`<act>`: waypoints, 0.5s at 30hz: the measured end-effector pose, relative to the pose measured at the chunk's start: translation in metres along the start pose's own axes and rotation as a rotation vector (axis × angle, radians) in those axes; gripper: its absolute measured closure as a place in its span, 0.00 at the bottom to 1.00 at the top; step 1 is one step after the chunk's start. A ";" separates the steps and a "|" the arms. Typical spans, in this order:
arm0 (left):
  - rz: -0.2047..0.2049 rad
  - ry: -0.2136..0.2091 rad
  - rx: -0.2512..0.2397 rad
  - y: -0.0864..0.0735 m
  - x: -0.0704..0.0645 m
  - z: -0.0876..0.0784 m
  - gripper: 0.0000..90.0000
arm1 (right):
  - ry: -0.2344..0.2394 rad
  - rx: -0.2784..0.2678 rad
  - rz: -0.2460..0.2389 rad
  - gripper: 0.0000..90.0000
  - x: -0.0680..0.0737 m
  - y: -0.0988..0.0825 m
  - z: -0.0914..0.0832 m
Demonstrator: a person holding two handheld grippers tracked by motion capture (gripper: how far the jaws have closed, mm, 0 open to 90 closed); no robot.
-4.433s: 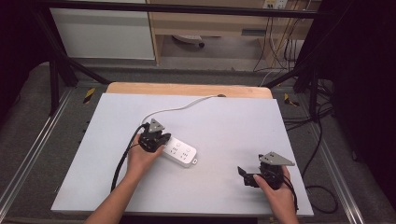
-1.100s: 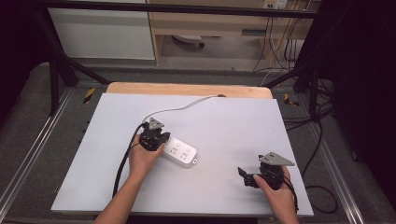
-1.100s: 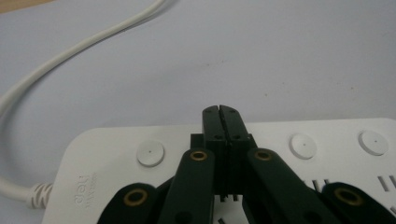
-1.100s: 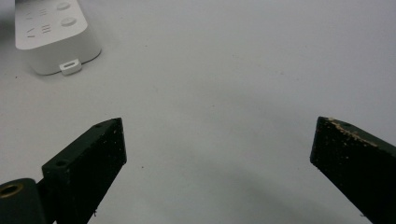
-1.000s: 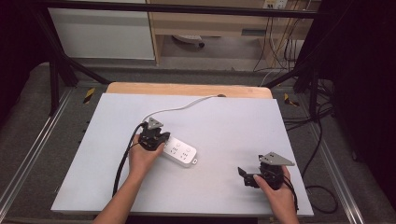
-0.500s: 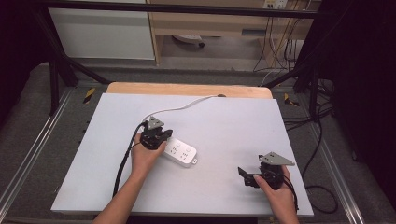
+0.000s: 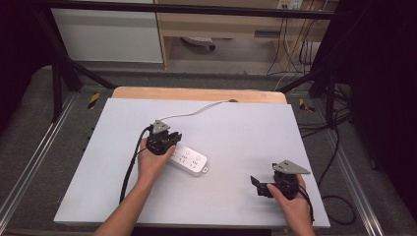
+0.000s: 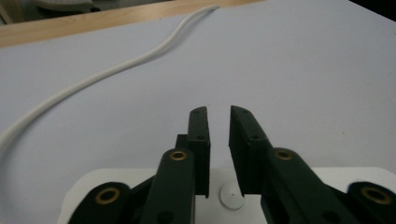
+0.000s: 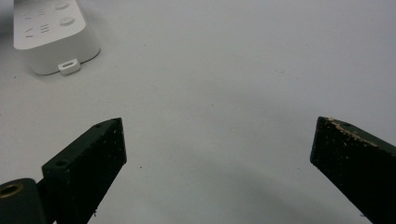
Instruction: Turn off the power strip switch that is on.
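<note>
Lying flat near the middle of the white tabletop is a white power strip, its white cord curving away toward the far wooden edge. The left hand is holding the left gripper right over the strip's near-left end, and in the left gripper view its fingers are standing almost pressed together with just a narrow slit between them, pinching nothing, the strip's rounded end and a small round button sitting underneath them. The cord is snaking off across the bare surface ahead. The right hand is resting the right gripper on the tabletop toward the near right corner, well apart from the strip. In the right gripper view its fingers are spread wide with nothing between them, and the strip's end is lying farther off at the upper left.
</note>
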State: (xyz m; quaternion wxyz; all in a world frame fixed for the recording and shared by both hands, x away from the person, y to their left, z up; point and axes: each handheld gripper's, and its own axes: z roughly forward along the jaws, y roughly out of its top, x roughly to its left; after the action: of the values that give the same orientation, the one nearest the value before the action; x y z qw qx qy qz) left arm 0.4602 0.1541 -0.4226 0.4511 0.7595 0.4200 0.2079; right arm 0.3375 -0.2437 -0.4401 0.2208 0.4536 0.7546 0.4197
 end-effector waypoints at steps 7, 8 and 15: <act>0.005 -0.021 -0.054 0.004 0.000 0.000 0.62 | -0.001 -0.003 -0.002 0.05 0.000 0.000 0.000; 0.005 -0.030 -0.055 0.005 0.000 0.000 0.59 | 0.000 -0.001 -0.002 0.05 0.000 0.000 0.000; 0.062 -0.036 -0.089 0.009 -0.004 0.000 0.43 | 0.002 0.003 -0.003 0.05 0.000 0.000 0.000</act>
State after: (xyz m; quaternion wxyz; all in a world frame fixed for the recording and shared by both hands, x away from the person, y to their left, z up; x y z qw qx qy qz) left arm 0.4622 0.1485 -0.4148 0.4853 0.7549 0.3786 0.2266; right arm 0.3376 -0.2435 -0.4401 0.2199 0.4523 0.7561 0.4188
